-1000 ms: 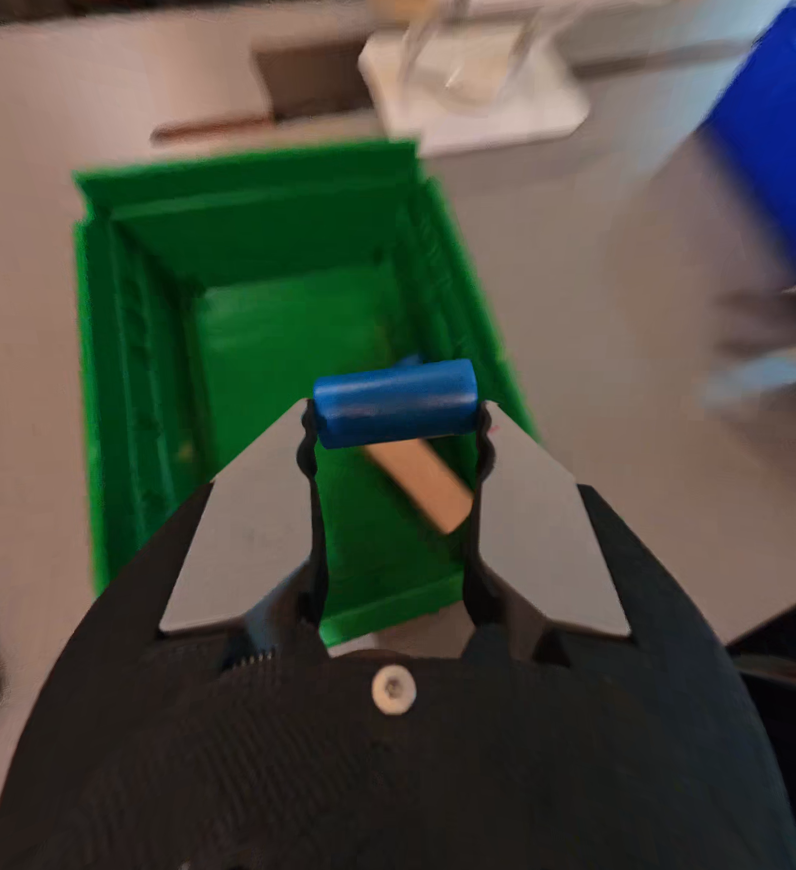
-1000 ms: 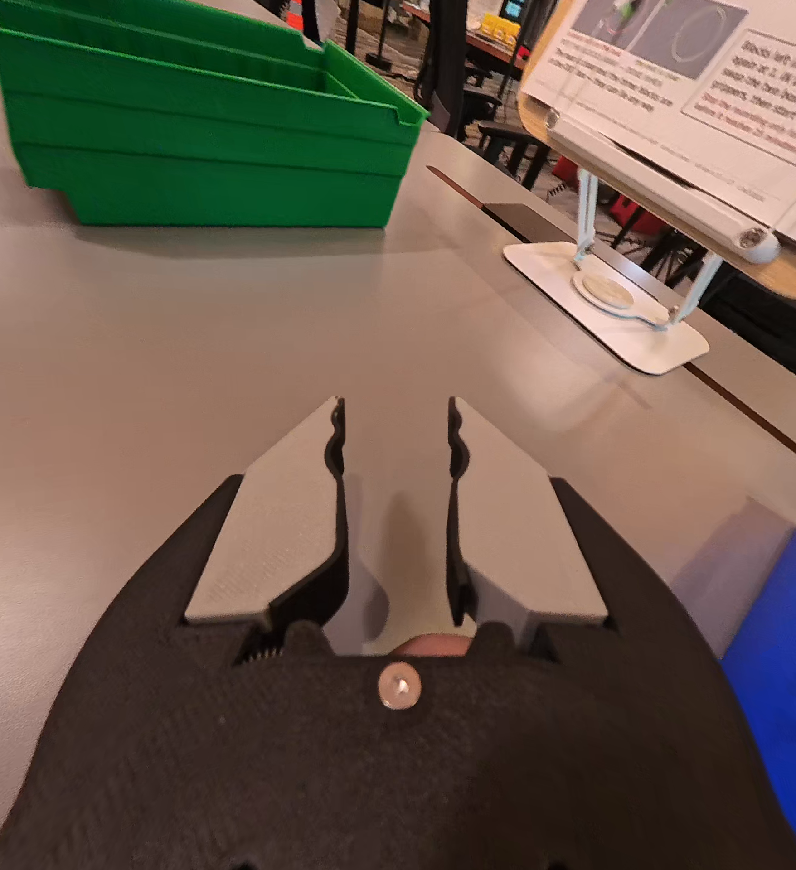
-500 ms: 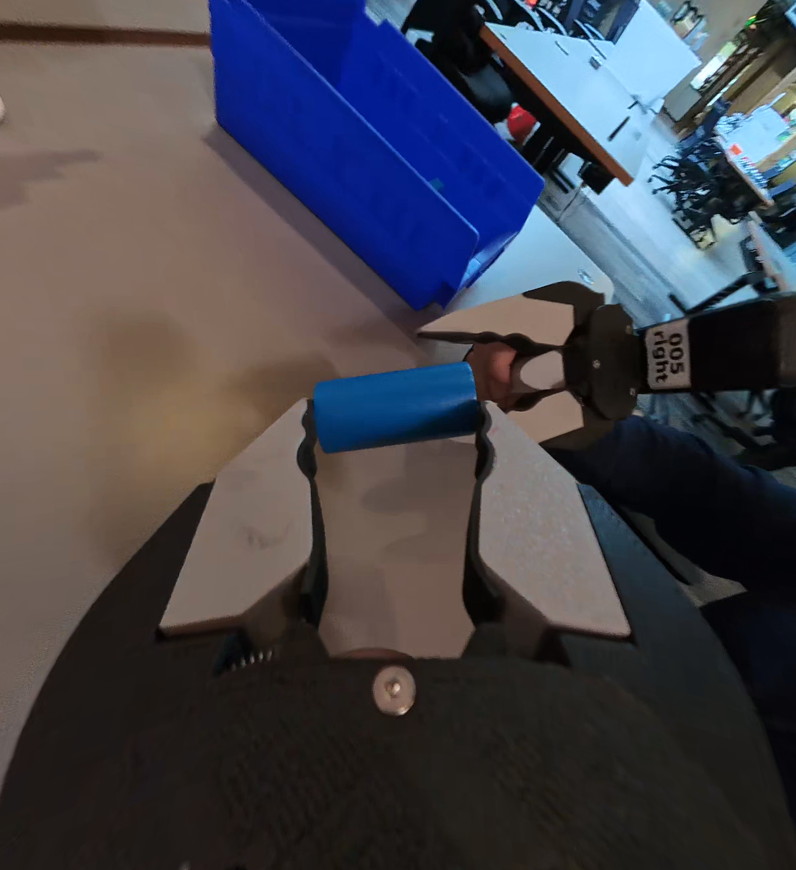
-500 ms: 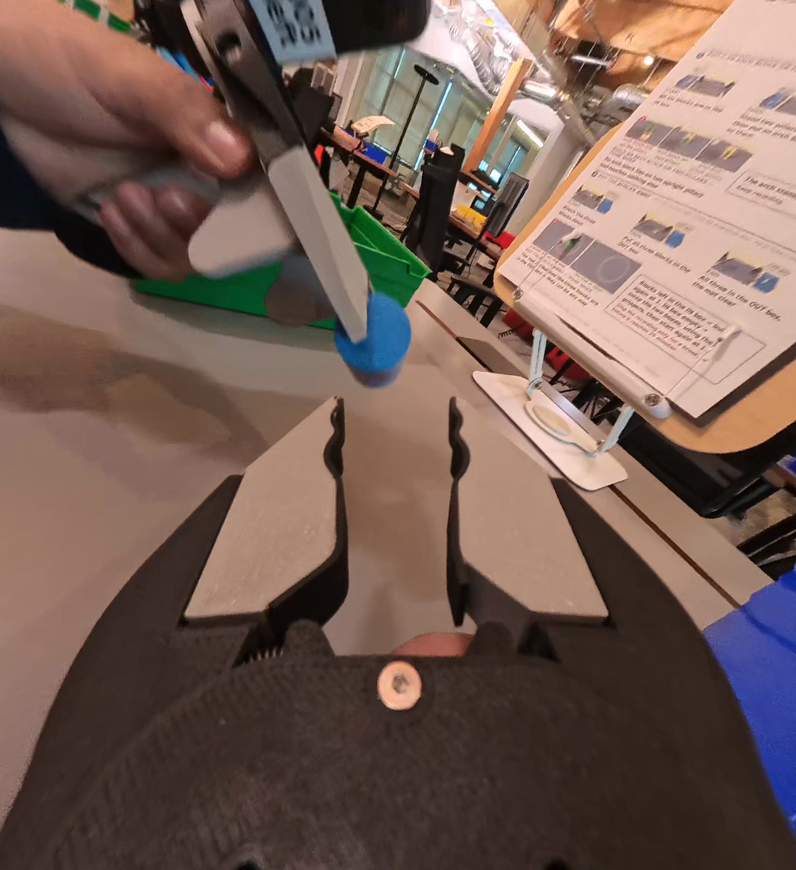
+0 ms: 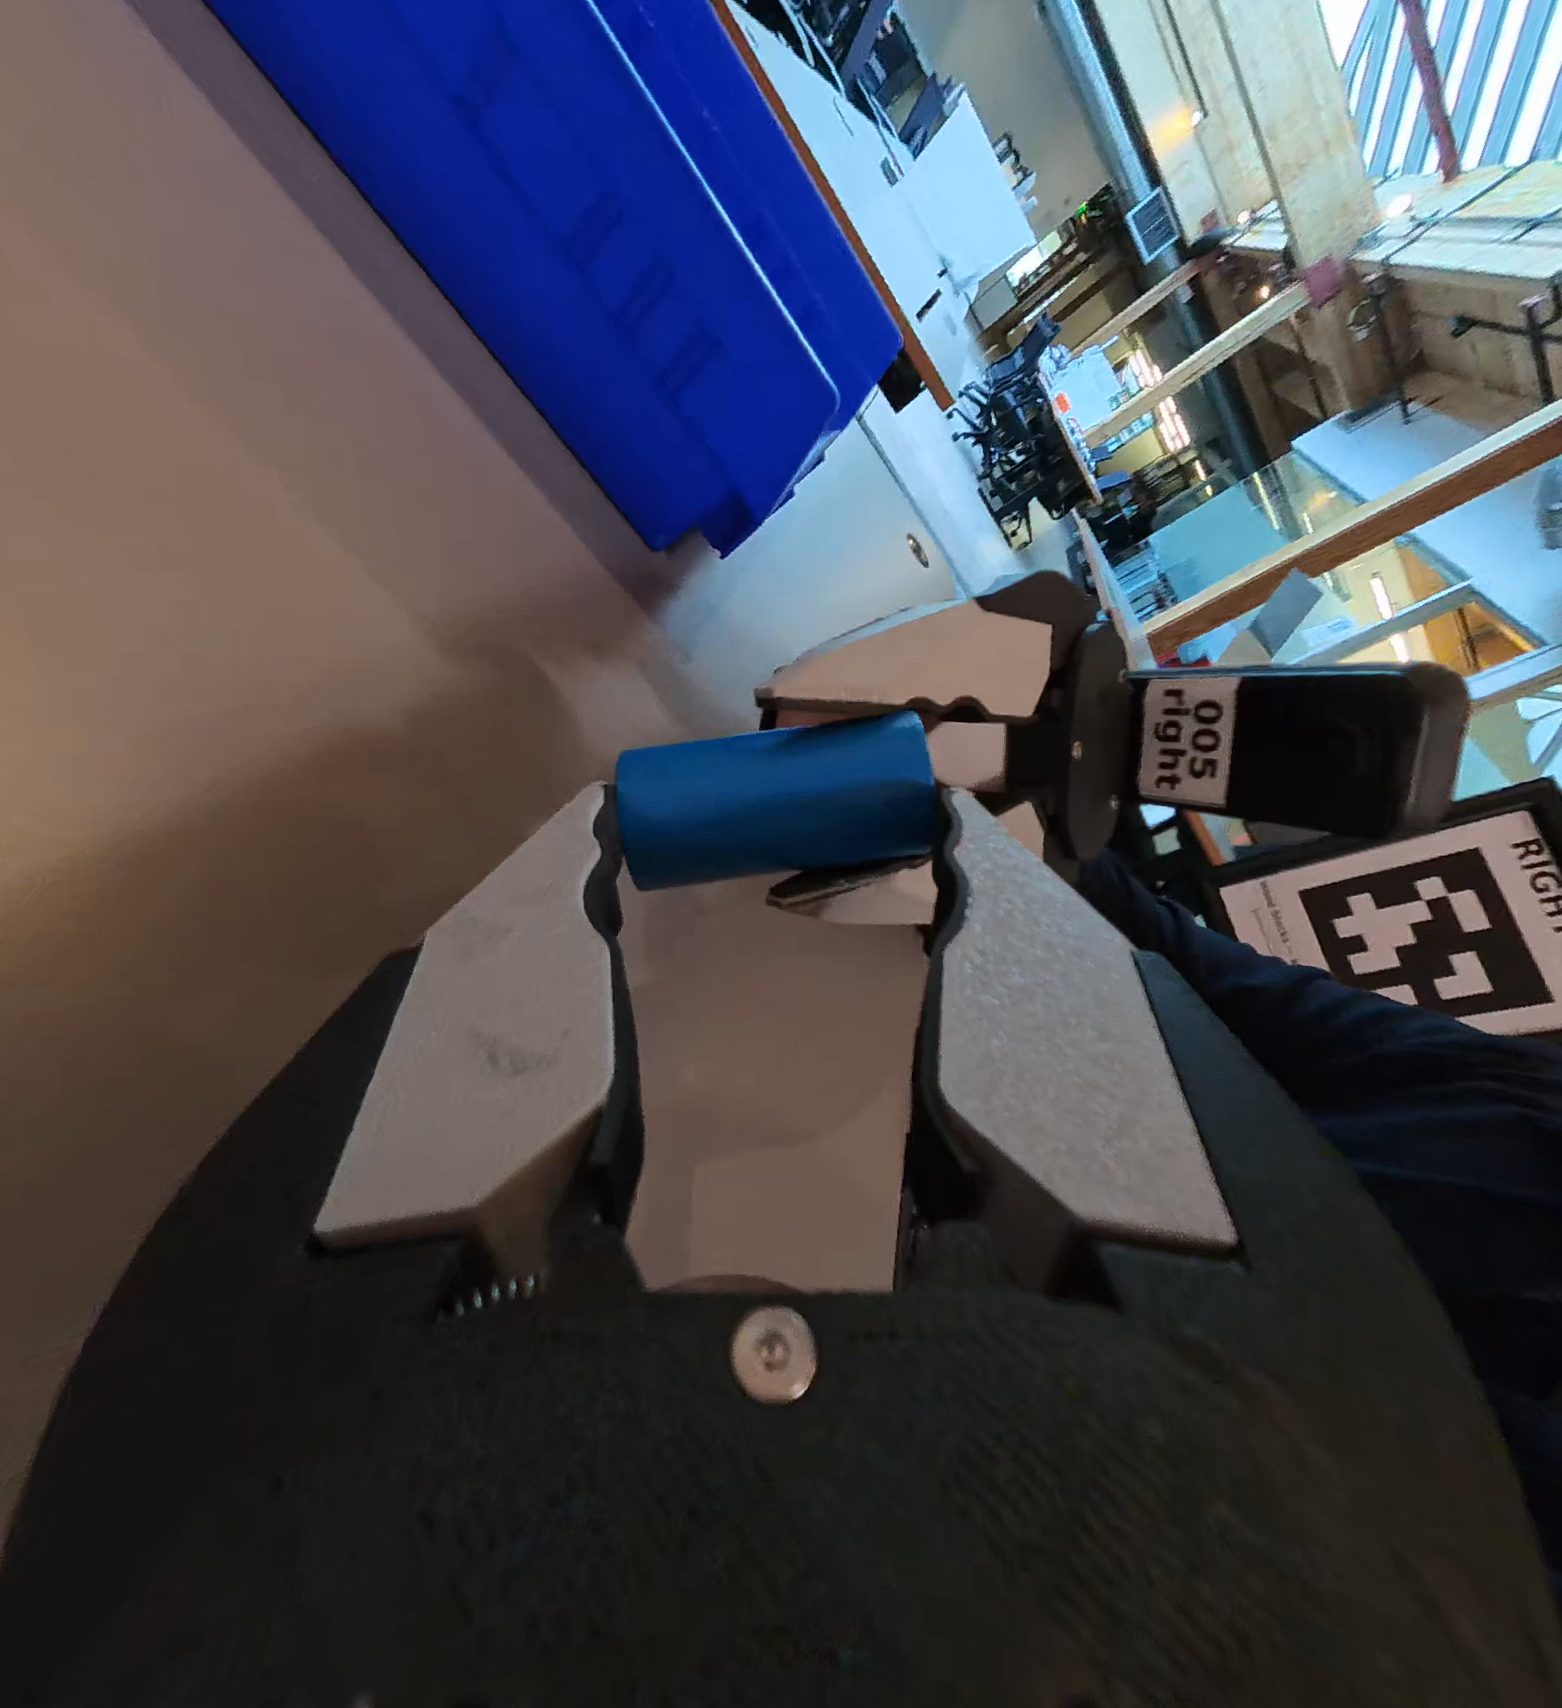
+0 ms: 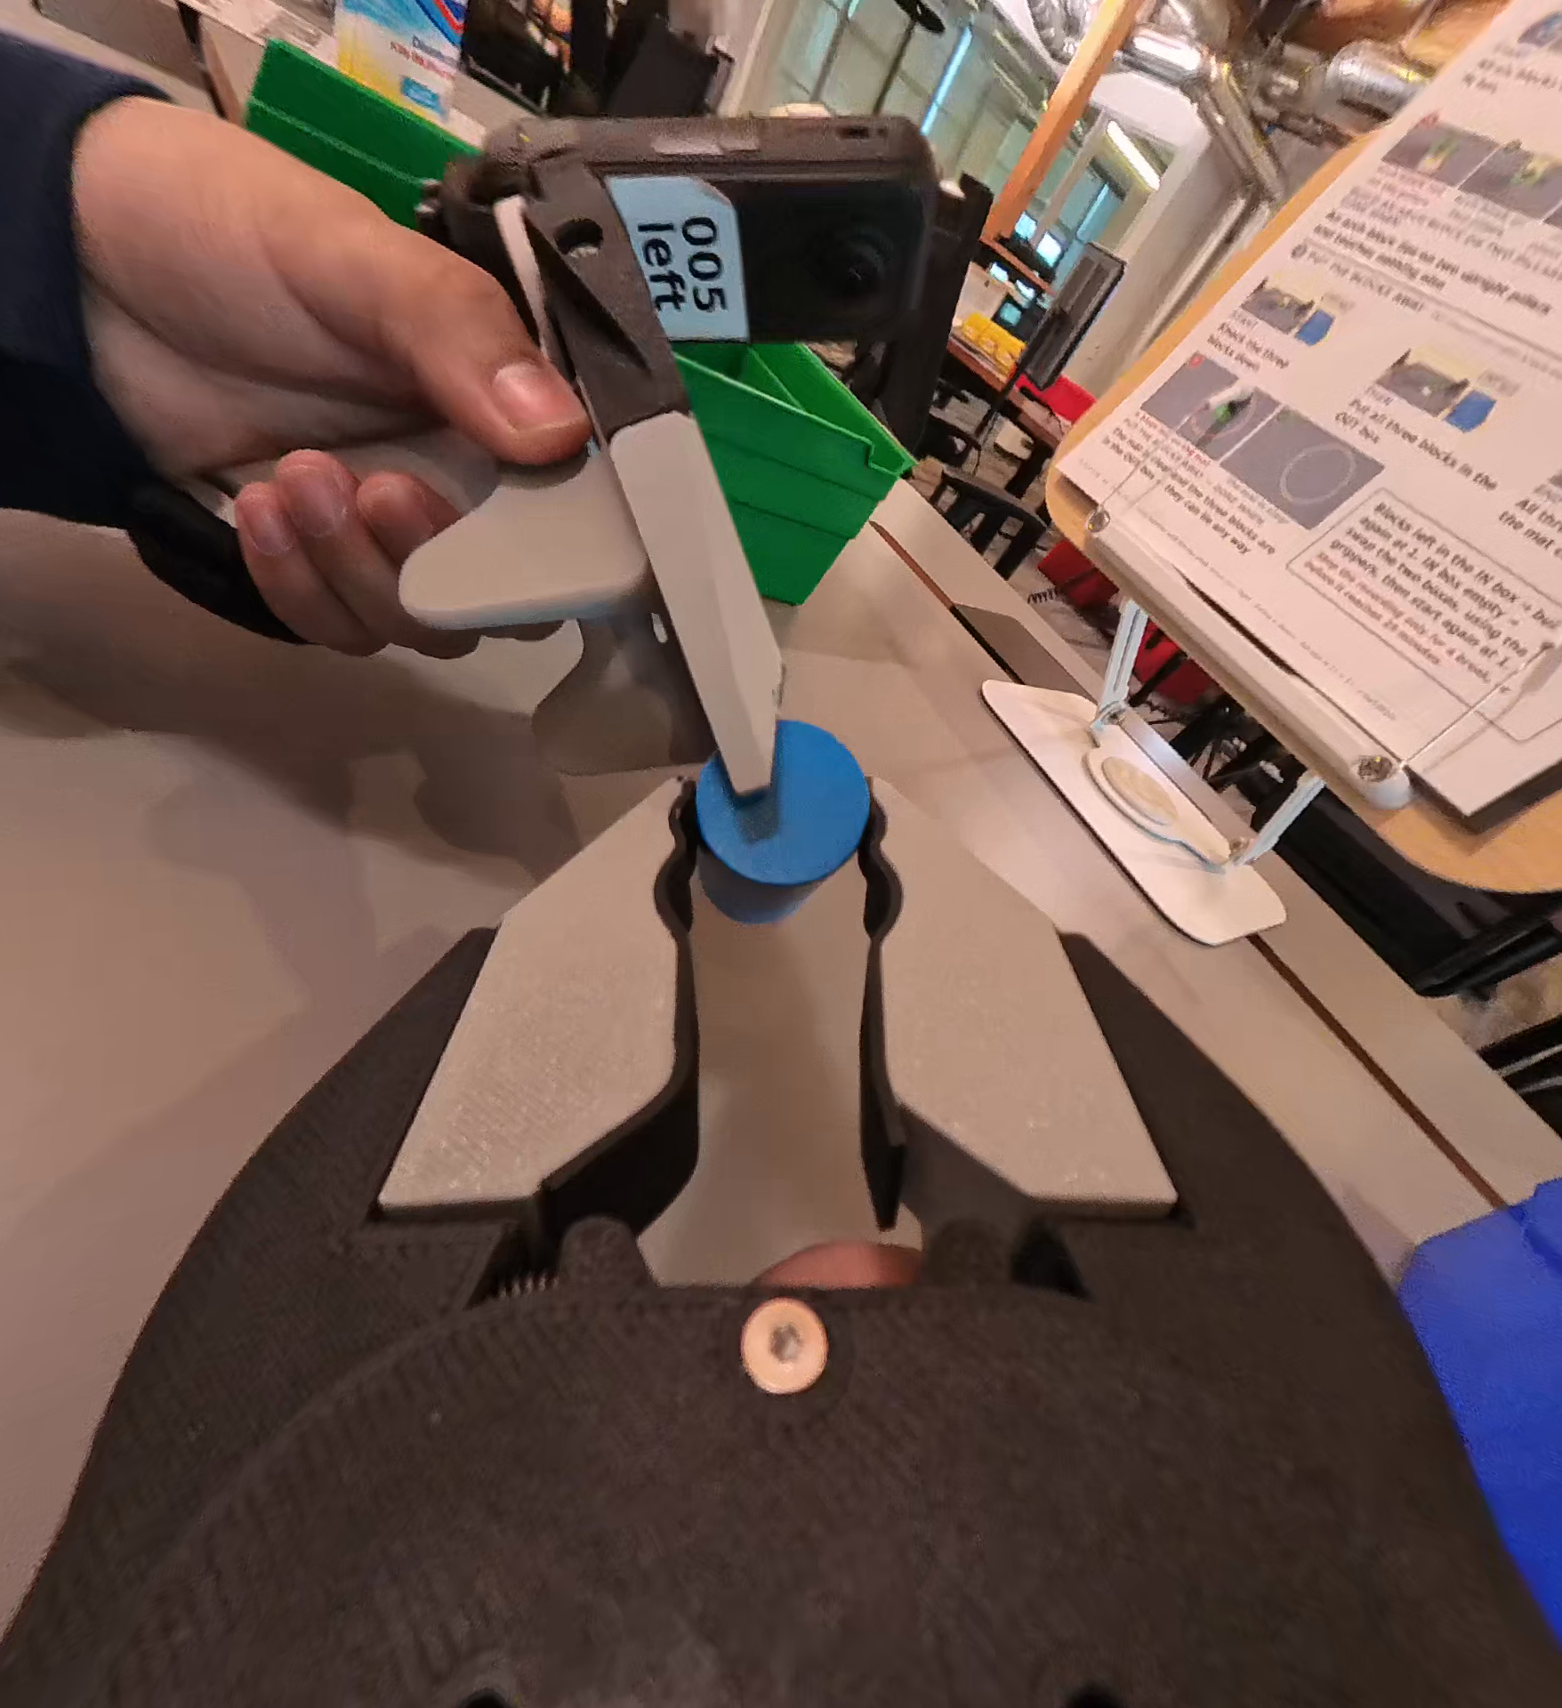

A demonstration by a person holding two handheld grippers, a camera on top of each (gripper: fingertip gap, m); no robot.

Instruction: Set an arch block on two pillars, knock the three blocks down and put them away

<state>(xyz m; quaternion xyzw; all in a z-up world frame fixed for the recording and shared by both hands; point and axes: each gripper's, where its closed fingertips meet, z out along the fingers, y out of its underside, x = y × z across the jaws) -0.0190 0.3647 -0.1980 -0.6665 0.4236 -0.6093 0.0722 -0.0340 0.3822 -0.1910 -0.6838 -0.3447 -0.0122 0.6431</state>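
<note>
A blue cylinder block [image 5: 759, 804] is held in the air above the grey table [image 5: 158, 647]. My left gripper [image 5: 773, 823] is shut on its two flat ends. My right gripper [image 6: 777, 823] comes in from the side with its jaws closed against the cylinder's round wall [image 6: 805, 813]. In the left wrist view the right gripper's fingers [image 5: 907, 665] lie above and below the cylinder's right end. In the right wrist view one left finger [image 6: 703, 591] presses on the near end face; the other is hidden behind the block. No arch block or second pillar is in view.
A blue bin [image 5: 574, 231] stands on the table beyond the grippers; its corner shows at the lower right [image 6: 1535, 1386]. A green bin [image 6: 777, 444] sits behind the left hand [image 6: 278, 351]. An instruction sheet on a white-based stand [image 6: 1156, 832] is at the right. Both grippers' tips are close together, under 4 cm apart.
My left gripper carried the cylinder from above the green bin across to the right gripper. The right gripper moved up and closed around the cylinder's side.
</note>
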